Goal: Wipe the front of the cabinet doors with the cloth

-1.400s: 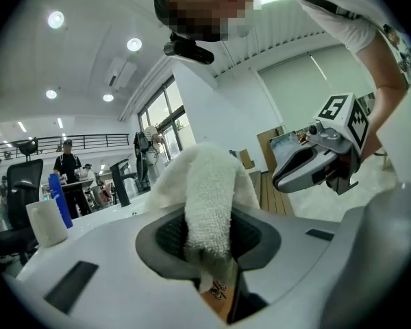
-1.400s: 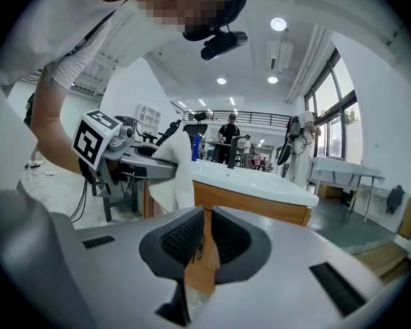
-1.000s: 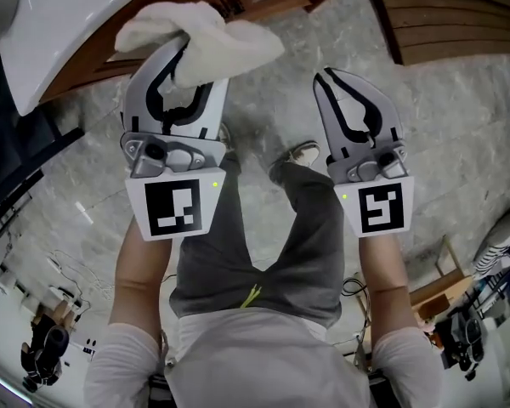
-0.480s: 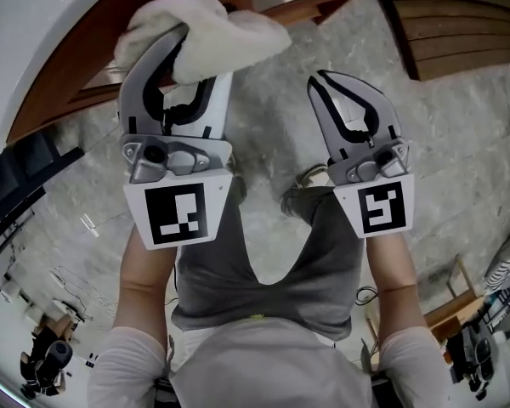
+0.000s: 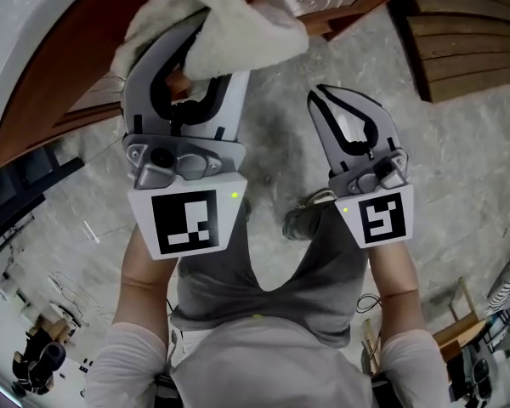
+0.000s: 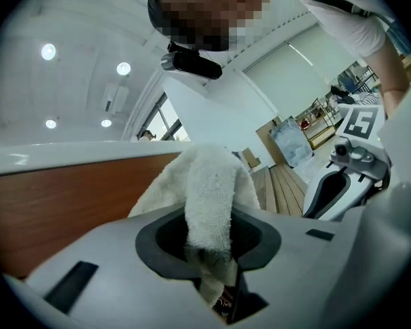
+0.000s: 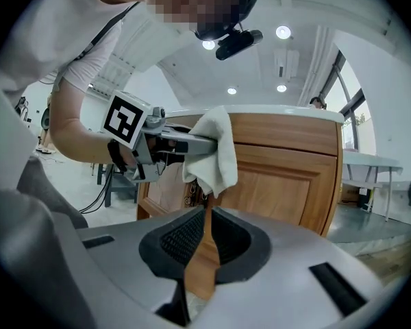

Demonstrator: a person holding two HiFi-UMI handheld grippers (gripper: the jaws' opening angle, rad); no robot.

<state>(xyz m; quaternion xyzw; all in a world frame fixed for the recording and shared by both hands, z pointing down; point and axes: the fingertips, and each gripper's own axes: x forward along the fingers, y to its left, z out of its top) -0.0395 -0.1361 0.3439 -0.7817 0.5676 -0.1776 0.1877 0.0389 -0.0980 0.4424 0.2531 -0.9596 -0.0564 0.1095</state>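
Note:
A fluffy white cloth (image 5: pixel 238 24) bunches out of my left gripper (image 5: pixel 191 36), which is shut on it and holds it against the brown wooden cabinet door (image 5: pixel 68 83) just under the white countertop (image 5: pixel 25 32). The left gripper view shows the cloth (image 6: pixel 209 190) rising from between the jaws, the door (image 6: pixel 61 204) behind it. My right gripper (image 5: pixel 323 94) hangs lower and to the right over the floor, shut on nothing. The right gripper view looks at the panelled door (image 7: pixel 288 177), with the cloth (image 7: pixel 216 149) pressed to its left part.
Grey marble floor (image 5: pixel 459 168) lies below. The person's legs and shoes (image 5: pixel 302 219) stand close to the cabinet. Wooden slatted boards (image 5: pixel 467 49) are at the upper right. Chairs and cables (image 5: pixel 25 347) sit at the lower corners.
My left gripper has carried the cloth forward and up onto the cabinet door. The right gripper has stayed shut and dropped slightly.

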